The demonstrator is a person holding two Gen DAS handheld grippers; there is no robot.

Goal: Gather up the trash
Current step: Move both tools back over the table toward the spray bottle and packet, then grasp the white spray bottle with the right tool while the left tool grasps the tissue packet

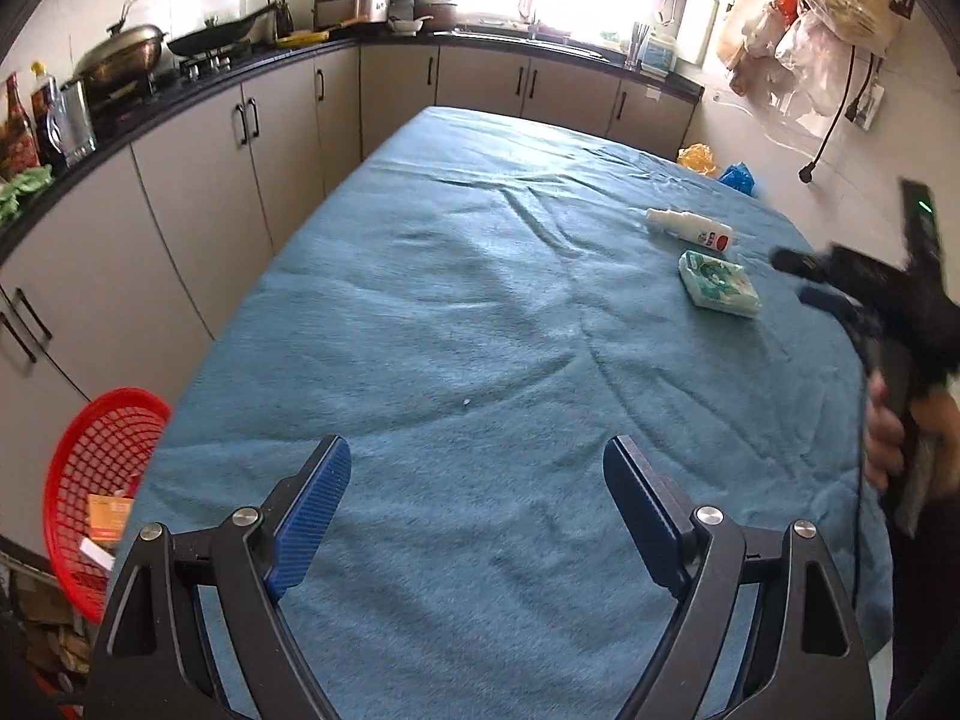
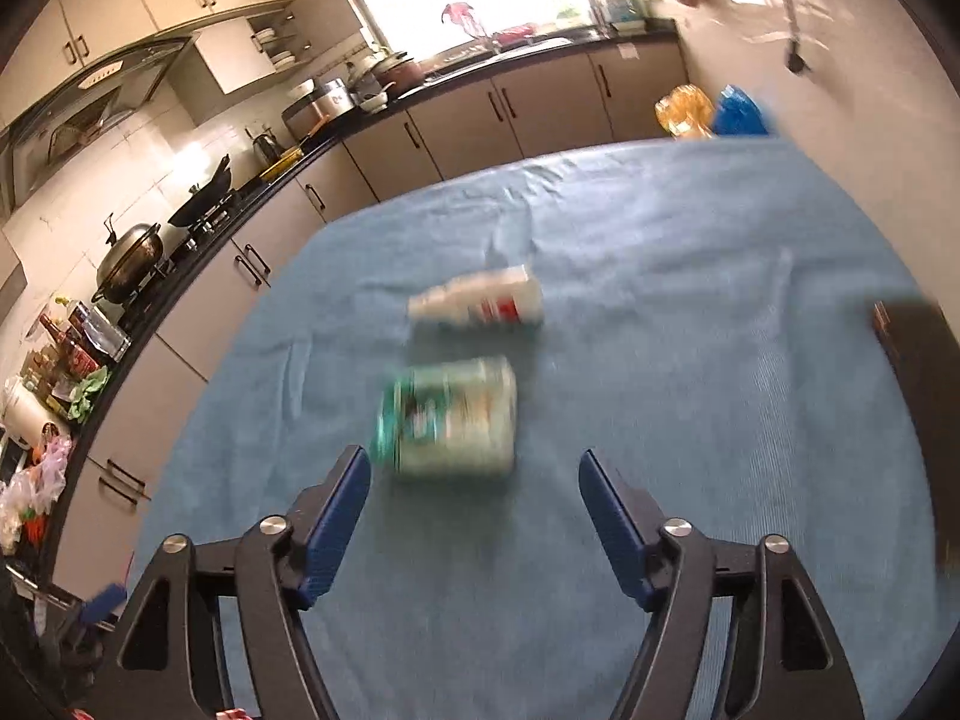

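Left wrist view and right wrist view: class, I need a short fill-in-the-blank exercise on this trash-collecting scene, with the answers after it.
1. The table is covered with a ____ cloth.
2. The white bottle is lying on its ____.
3. The basket beside the table is ____ in colour.
4. Both the left gripper and the right gripper hold ____.

Answers: blue; side; red; nothing

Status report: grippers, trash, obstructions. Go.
Left gripper and right gripper open, empty. Green pack, white bottle lying on blue cloth. Nothing in the way.
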